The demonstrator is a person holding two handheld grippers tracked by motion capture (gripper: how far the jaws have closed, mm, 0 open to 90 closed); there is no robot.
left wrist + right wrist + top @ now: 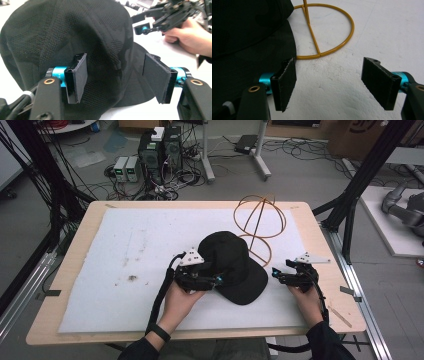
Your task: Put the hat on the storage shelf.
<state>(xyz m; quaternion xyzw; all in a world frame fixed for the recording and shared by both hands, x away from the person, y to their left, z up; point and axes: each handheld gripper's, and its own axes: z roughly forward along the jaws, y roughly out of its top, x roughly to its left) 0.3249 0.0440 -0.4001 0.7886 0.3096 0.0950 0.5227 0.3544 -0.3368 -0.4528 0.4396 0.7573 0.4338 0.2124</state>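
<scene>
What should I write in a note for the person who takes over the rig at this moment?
Left tongs: open, at the crown of the black cap, nothing gripped.
Right tongs: open, over the white mat just right of the cap's brim, holding nothing.
Cap: lies on the mat, brim toward the person. The wire stand is upright behind it, its base ring partly under the cap.
Done: tongs brought to the cap.
Left, probably: grip the cap and set it on the stand.

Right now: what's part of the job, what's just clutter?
In play: black cap, gold wire stand, left gripper open at the cap, right gripper open beside its brim.
Clutter: computer boxes and cables on floor.
</scene>
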